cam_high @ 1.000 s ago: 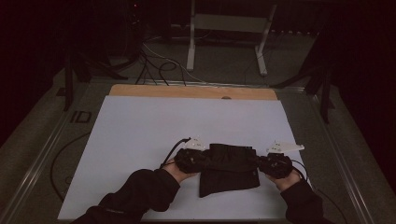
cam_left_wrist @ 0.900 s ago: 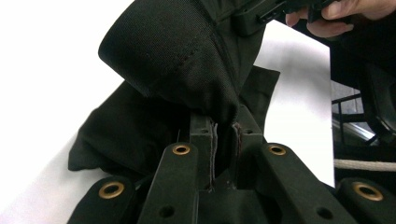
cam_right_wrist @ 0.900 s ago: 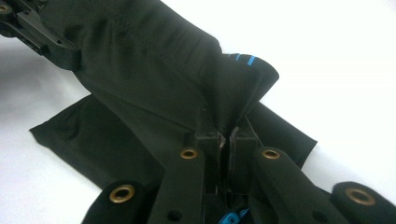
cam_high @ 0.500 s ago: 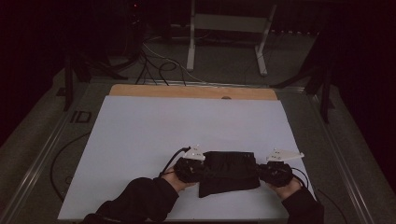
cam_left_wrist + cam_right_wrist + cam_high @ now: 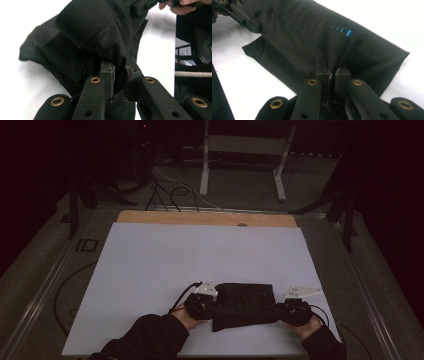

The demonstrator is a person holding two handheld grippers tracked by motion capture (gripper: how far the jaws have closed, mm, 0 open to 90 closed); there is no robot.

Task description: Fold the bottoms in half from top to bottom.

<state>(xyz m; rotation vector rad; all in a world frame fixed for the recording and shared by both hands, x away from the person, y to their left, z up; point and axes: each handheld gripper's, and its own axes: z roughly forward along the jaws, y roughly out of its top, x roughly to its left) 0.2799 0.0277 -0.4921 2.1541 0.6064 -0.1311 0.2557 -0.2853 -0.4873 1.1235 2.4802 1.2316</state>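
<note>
Pinching the folded black garment (image 5: 243, 306) at opposite ends, left gripper (image 5: 120, 77) and right gripper (image 5: 333, 72) jaws clamped on cloth, low over the white surface (image 5: 165, 265), likely to keep the fold taut and square.

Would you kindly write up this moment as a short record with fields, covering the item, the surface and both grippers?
item: black folded garment, woven cloth with a small blue mark
surface: white sheet over a wooden table
item place: near edge of the sheet, between the two hands
left gripper: shut on a fold at the garment's left end
right gripper: shut on a fold at its right end
item state: partly lifted, lower layer lying on the sheet
</note>
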